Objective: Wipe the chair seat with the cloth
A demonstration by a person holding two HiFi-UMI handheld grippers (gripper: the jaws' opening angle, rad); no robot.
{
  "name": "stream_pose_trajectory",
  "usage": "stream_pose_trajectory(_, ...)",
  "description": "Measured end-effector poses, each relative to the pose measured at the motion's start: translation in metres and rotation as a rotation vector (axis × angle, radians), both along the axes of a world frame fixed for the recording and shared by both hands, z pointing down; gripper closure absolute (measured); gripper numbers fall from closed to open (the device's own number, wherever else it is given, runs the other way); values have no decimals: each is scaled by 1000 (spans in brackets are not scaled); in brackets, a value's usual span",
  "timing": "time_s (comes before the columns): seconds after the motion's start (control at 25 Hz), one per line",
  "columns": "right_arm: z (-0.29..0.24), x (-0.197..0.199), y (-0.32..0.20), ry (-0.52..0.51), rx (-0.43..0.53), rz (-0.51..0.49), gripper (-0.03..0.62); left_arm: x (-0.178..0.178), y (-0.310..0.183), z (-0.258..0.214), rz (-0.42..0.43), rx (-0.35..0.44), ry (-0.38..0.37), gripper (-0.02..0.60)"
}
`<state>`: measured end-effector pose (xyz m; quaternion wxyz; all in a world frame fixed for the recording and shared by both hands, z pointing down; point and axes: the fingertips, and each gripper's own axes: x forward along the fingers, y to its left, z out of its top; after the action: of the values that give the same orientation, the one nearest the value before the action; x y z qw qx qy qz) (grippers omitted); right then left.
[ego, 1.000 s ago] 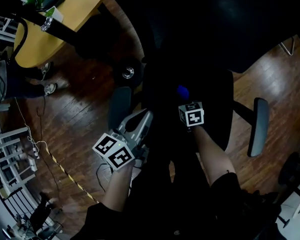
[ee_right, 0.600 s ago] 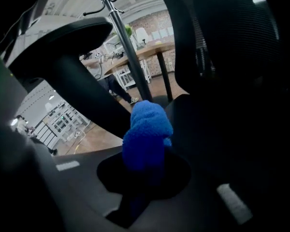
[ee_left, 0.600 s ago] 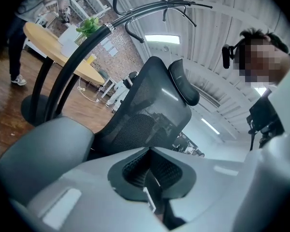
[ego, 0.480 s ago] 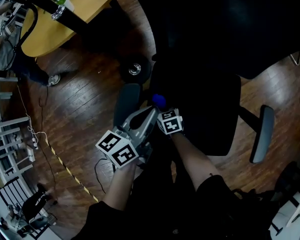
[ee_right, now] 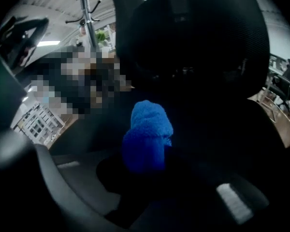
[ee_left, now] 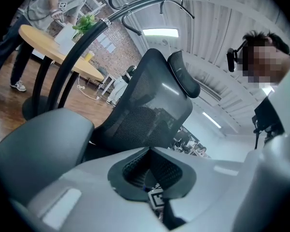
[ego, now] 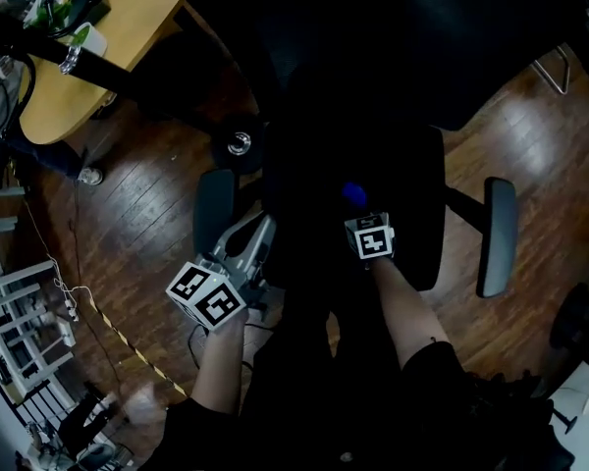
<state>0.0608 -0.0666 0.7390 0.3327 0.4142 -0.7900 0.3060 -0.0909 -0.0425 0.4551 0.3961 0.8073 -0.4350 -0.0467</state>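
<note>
The black office chair's seat (ego: 412, 194) lies below me, dark and low in contrast. A blue fluffy cloth (ego: 353, 193) rests on the middle of the seat, and my right gripper (ego: 357, 208) is shut on it. In the right gripper view the cloth (ee_right: 147, 134) bulges up between the jaws, with the seat (ee_right: 222, 144) and mesh backrest (ee_right: 193, 37) behind it. My left gripper (ego: 258, 232) hangs beside the chair's left armrest (ego: 214, 209), off the seat, with jaws together and nothing held. Its own view looks over the closed tips (ee_left: 150, 151) toward the backrest (ee_left: 145, 110).
The right armrest (ego: 498, 235) sticks out over the wooden floor. A round wooden table (ego: 88, 77) stands at the upper left, with a person's shoe (ego: 88, 176) beneath it. A striped cable (ego: 118, 337) and white racks (ego: 10, 292) lie to the left.
My right gripper has swept the blue cloth from the seat's left edge back to its middle. The left gripper has stayed by the left armrest.
</note>
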Motion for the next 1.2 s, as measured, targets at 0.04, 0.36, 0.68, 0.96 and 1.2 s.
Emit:
stream_pose_trajectory(0.04, 0, 25, -2, 18, -3, 45, 556, 1, -1, 1, 4, -5, 4, 581)
stream_pose_trajectory(0.36, -33, 181, 0, 163, 58, 230, 556, 5, 2, 8, 11, -18, 0, 581)
stream_pose_trajectory(0.68, -32, 193, -2, 188, 65, 257, 556, -1, -2, -1, -9, 16, 8, 581)
stream_pose_trajectory(0.96, -40, 128, 0, 137, 66, 176, 556, -9, 16, -41, -65, 92, 39, 581)
stream_pose_trajectory(1.2, -34, -43, 27, -72, -28, -36, 556, -42, 26, -53, -144, 108, 36, 581)
